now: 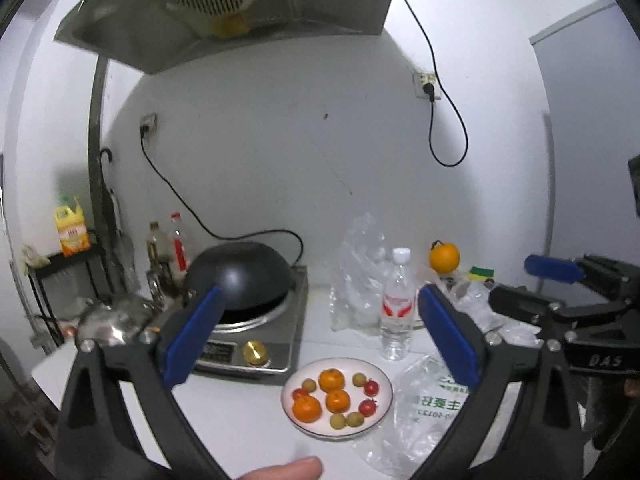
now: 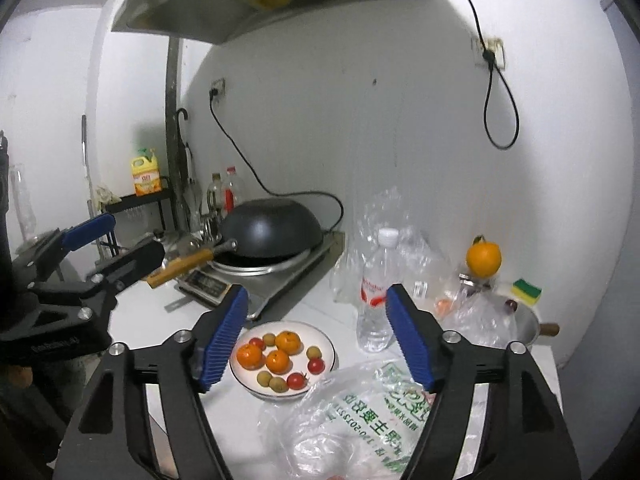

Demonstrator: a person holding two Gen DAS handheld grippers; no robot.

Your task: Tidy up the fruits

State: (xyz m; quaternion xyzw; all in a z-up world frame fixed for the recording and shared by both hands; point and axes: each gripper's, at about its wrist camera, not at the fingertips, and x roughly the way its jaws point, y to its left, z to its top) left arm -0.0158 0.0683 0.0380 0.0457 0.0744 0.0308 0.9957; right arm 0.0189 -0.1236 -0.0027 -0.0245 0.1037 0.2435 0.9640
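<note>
A white plate (image 1: 382,380) (image 2: 326,344) on the white counter holds three small oranges (image 1: 331,380) (image 2: 288,342), three red cherry tomatoes (image 1: 371,387) (image 2: 316,365) and several small tan-green fruits (image 1: 359,379) (image 2: 314,352). A clear plastic bag with green print (image 1: 424,408) (image 2: 360,412) lies right of the plate. A large orange (image 1: 444,257) (image 2: 483,258) sits at the back right. My left gripper (image 1: 320,336) is open and empty above the plate. My right gripper (image 2: 316,332) is open and empty above the plate and bag; it also shows in the left wrist view (image 1: 532,284).
An induction cooker (image 1: 256,344) (image 2: 280,280) with a black wok (image 1: 244,276) (image 2: 272,228) stands at the left. A water bottle (image 1: 398,304) (image 2: 376,292) and crumpled clear bags (image 1: 356,272) (image 2: 476,312) stand behind the plate. A sponge (image 2: 527,290) and a pot (image 2: 528,328) are at the right.
</note>
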